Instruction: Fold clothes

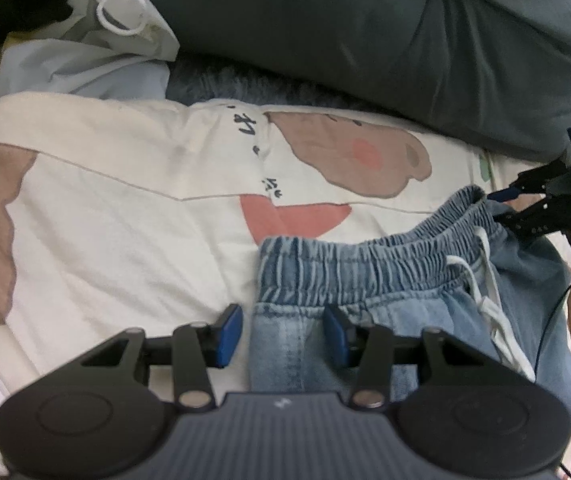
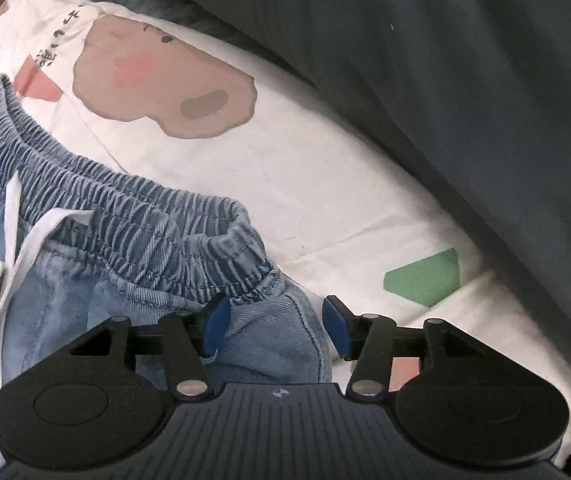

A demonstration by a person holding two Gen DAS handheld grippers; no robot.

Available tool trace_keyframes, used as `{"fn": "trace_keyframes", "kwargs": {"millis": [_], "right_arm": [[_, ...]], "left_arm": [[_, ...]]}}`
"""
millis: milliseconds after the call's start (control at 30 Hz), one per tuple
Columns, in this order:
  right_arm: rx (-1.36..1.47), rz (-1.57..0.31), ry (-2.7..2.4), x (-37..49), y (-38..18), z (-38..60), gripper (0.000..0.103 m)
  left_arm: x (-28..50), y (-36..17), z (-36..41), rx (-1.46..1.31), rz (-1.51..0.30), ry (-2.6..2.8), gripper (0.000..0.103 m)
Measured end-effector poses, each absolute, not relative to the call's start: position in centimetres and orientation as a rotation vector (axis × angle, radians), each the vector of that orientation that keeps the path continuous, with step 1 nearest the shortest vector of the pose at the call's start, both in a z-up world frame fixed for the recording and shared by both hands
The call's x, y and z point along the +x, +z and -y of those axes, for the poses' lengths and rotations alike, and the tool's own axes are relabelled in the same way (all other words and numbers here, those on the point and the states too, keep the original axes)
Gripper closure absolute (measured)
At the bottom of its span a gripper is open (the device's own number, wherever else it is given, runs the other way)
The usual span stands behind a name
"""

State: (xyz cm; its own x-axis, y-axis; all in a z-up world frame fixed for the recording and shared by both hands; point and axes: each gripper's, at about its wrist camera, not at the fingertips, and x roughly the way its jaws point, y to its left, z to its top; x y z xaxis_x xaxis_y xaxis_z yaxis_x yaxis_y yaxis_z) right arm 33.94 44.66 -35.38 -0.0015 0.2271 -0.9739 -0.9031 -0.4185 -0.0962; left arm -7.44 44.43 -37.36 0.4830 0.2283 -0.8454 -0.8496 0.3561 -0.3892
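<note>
Light blue denim trousers point(image 1: 365, 276) with an elastic waistband and a white drawstring point(image 1: 485, 280) lie on a cream bedsheet point(image 1: 125, 240). My left gripper point(image 1: 283, 334) points down over the waistband's left corner. Denim lies between its blue pads point(image 1: 229, 332), which stand apart from it; the gripper is open. In the right wrist view my right gripper point(image 2: 275, 330) is open over the waistband's other end point(image 2: 245, 264), with the trousers' side seam between its fingers and the pads not pressing. The right gripper point(image 1: 499, 210) also shows at the far right of the left wrist view.
A dark grey quilt point(image 1: 365, 40) is bunched along the far side of the bed. A white drawstring bag point(image 1: 117, 12) and pale blue cloth point(image 1: 65, 76) lie at the far left. The sheet bears a brown bear print point(image 2: 165, 76).
</note>
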Motion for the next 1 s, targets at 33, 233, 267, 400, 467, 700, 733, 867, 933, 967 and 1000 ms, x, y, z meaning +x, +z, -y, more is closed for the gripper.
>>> {"fn": "trace_keyframes", "kwargs": {"millis": [33,233,267,400,467,700,733,867,933,967,1000], "right_arm": [[-1.347,-0.783,1.579,34.2,-35.5,-44.7,0.045],[-1.233,-0.936,1.591,35.7,-35.6,-44.8,0.068],[-1.225,-0.949,1.592,35.8,-35.5,-44.7,0.077],[-1.209,-0.894,1.606,35.5,-34.2,-43.9,0.094],[-1.181,-0.844,1.61,35.4,-33.0,-43.4,0.096],[-1.153,-0.651,1.563,34.0,-29.8,-43.2,0.099],[-1.149,-0.63,1.554,33.7,-29.6,-43.3,0.099],[-1.088,-0.582,1.492,33.6,-28.9,-42.9,0.099],[-1.058,-0.558,1.455,33.9,-28.6,-43.0,0.099],[-1.045,-0.551,1.441,34.2,-28.4,-43.1,0.099],[-1.032,-0.543,1.426,34.5,-28.1,-43.2,0.099]], "left_arm": [[-7.4,-37.5,-44.5,-0.96,-0.777,0.796,0.055],[-7.4,-37.8,-44.3,-0.952,-0.764,0.784,0.054],[-7.5,-37.8,-44.3,-0.953,-0.763,0.776,0.054],[-7.9,-38.0,-44.6,-0.986,-0.75,0.751,0.054],[-8.0,-38.0,-44.7,-1.004,-0.755,0.753,0.062],[-7.6,-35.8,-44.5,-0.967,-0.735,0.827,0.081],[-7.5,-35.3,-44.5,-0.954,-0.722,0.834,0.081],[-7.2,-33.3,-44.5,-0.9,-0.672,0.863,0.082],[-6.8,-32.2,-44.7,-0.866,-0.648,0.869,0.082],[-6.5,-31.8,-44.9,-0.853,-0.635,0.871,0.082],[-6.2,-31.4,-45.2,-0.842,-0.624,0.872,0.082]]}}
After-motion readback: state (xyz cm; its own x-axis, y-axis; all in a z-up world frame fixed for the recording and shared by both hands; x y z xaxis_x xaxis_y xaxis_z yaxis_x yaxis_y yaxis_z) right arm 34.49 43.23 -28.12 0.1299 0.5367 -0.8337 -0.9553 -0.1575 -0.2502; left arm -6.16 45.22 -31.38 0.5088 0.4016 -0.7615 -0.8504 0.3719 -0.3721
